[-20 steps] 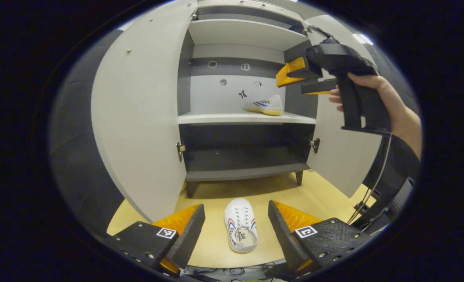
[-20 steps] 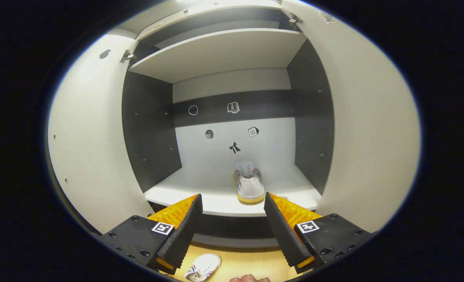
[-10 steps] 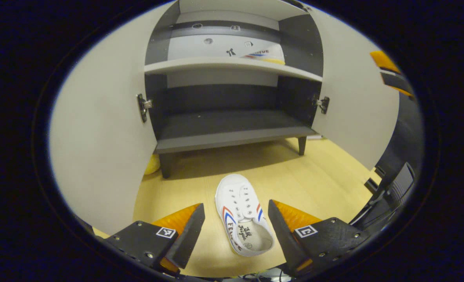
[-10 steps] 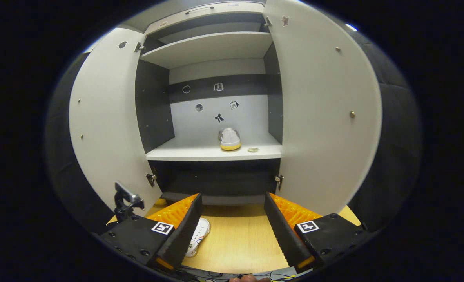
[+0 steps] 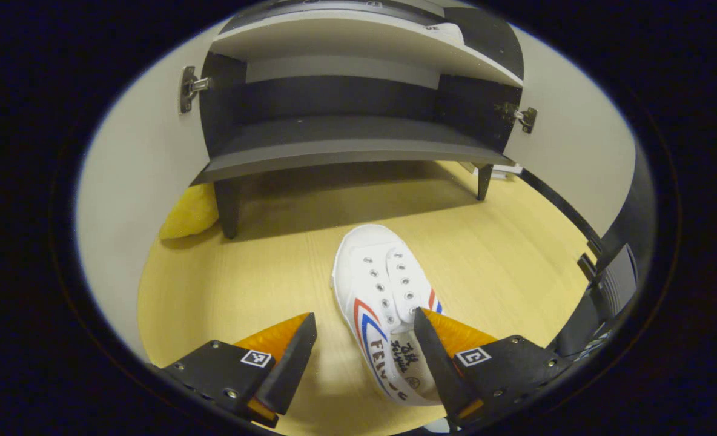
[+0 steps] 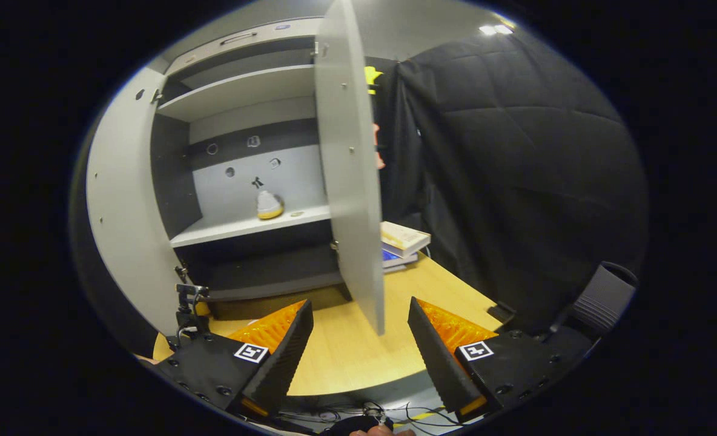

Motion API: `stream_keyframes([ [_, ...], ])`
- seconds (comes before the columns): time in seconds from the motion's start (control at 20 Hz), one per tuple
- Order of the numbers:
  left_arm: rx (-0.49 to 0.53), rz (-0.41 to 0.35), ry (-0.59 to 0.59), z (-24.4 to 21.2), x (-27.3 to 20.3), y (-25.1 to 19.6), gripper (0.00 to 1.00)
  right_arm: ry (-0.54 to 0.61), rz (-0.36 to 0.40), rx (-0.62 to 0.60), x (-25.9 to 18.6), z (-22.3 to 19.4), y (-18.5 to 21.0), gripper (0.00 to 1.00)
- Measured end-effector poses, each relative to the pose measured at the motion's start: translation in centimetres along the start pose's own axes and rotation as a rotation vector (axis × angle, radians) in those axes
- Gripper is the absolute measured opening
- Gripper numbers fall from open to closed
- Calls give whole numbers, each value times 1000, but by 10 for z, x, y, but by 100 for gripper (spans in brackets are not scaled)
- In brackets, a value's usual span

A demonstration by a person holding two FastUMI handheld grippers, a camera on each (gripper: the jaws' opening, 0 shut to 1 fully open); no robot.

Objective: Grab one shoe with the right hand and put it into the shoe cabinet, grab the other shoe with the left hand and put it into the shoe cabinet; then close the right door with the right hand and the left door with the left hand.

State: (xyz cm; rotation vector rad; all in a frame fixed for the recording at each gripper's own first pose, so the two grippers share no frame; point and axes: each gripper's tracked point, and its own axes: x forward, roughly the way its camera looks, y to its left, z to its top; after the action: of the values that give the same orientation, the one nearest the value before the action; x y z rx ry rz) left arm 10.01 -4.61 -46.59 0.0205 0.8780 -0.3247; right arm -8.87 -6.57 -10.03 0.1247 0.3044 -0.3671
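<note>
The left gripper [image 5: 364,351] is low over the floor with its 2 fingers spread wide. It is holding nothing. The white shoe [image 5: 386,309] lies on the floor between the fingers, more to the right side. The right finger [image 5: 440,357] looks to be right at the heel end, maybe touching it, but I cannot tell for sure. The toe points away, toward the shoe cabinet [image 5: 346,148].

The shoe looks light and soft, made of cloth with a rubber bottom. I think the sides will bend in when squeezed, so it should not slip much. A good place to grab looks like across the middle, or on the edge of the opening near the heel. It will not break.

The right gripper [image 6: 361,351] is up higher and off to the side, also wide open and empty. It sits near the edge of the right door [image 6: 349,175], which stands open. The other shoe [image 6: 269,204] is already on the white middle shelf [image 6: 237,225].

The floor [image 5: 261,266] is smooth yellow wood. The left door [image 5: 128,181] is open too. A yellow soft thing [image 5: 190,212] lies by the cabinet leg. Some books [image 6: 404,239] are stacked behind the right door, and black padded cloth [image 6: 516,151] hangs there.
</note>
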Motion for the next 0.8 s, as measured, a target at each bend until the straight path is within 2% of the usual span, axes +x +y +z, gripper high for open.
stream_keyframes([
  [0.05,-9,-14,5,-2,2,-1,93,7,-45,9,-3,-3,-16,98],
  [0.1,-18,-5,14,-4,4,1,83,8,-82,17,-8,-4,-31,98],
  [0.2,-42,-34,49,-11,4,-2,62,15,-140,33,-17,-5,-56,98],
  [0.25,-43,-34,48,-9,9,-3,49,15,-164,39,-20,-4,-67,98],
  [0.3,-35,-37,72,-19,12,-4,59,13,-188,44,-20,-3,-78,98],
  [0.35,-28,-36,77,-18,9,-4,60,12,-206,50,-19,-2,-88,98],
  [0.4,-25,-34,76,-15,10,-3,55,17,-219,56,-17,-1,-94,98],
  [0.45,-33,-29,104,-19,15,-5,42,21,-224,63,-16,1,-100,98],
  [0.55,-66,-1,132,-14,7,-2,42,15,-228,67,-1,11,-109,99],
  [0.6,-72,2,145,-16,10,-3,27,9,-231,68,7,16,-114,99],
  [0.65,-63,34,144,-12,8,3,33,2,-232,69,15,22,-120,99],
  [0.75,-87,63,172,-13,13,1,11,-9,-229,68,32,32,-131,99],
  [0.8,-79,86,163,-11,10,4,11,-19,-227,70,38,37,-140,99],
])
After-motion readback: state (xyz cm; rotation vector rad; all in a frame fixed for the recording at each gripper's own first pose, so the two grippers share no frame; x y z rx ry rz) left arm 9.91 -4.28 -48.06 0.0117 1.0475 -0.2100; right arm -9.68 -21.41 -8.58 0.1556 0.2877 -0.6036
